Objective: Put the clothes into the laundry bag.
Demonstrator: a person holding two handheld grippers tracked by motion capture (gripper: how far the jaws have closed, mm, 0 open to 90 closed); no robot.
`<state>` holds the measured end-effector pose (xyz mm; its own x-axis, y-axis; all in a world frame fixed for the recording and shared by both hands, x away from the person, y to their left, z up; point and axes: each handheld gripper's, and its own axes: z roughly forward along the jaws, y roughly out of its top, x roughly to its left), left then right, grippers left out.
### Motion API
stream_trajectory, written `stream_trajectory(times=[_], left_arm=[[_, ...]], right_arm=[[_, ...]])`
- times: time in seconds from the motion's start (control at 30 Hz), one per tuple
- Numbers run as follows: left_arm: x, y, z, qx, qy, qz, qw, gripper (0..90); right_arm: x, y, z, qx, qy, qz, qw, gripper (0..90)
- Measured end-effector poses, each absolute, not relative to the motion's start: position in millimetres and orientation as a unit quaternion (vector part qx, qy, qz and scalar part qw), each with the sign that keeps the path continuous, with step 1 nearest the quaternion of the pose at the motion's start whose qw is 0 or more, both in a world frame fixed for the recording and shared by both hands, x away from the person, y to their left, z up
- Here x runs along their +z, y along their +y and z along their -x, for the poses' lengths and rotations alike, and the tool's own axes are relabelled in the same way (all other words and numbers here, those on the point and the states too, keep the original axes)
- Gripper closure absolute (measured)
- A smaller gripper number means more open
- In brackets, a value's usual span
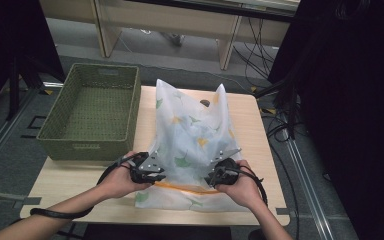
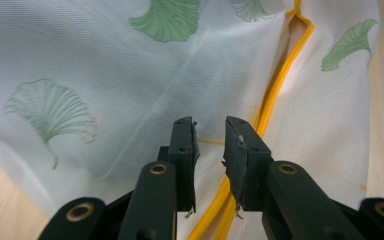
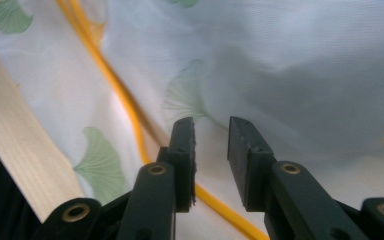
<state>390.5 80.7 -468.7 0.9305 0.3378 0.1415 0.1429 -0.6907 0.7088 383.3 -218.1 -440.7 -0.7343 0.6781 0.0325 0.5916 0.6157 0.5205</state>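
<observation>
Across the centre of the high view stands the wooden table [image 1: 260, 150]. At its left end, in the upper left of the frame, sits a green woven basket [image 1: 96, 107]. Right of the basket, at frame centre, lies a white fabric bag [image 1: 192, 135] printed with green and yellow leaves; a yellow trim [image 1: 187, 188] runs along its near edge. At lower centre-left, the left gripper [image 1: 147, 170] rests at the bag's left side; in the left gripper view its jaws stand slightly apart, nothing pinched, cloth and trim beyond. At lower centre-right, the right gripper [image 1: 222, 172] likewise shows a narrow gap, gripping nothing.
</observation>
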Motion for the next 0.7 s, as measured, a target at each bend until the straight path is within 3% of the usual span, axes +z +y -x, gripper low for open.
stream_trajectory(times=[0.23, 0.57, 0.7], left_arm=[[-459, 99, -392, 0.15, 0.157, -0.897, 0.385, 69.5], [-459, 145, -377, 0.179, 0.201, -0.869, 0.415, 48.9], [-455, 157, -371, 0.195, 0.213, -0.857, 0.426, 45.4]], right_arm=[[-439, -241, -385, 0.265, 0.878, -0.382, 0.115, 67.3], [-447, -279, -383, 0.286, 0.832, -0.436, 0.187, 62.3], [-445, -289, -380, 0.305, 0.805, -0.465, 0.208, 62.4]])
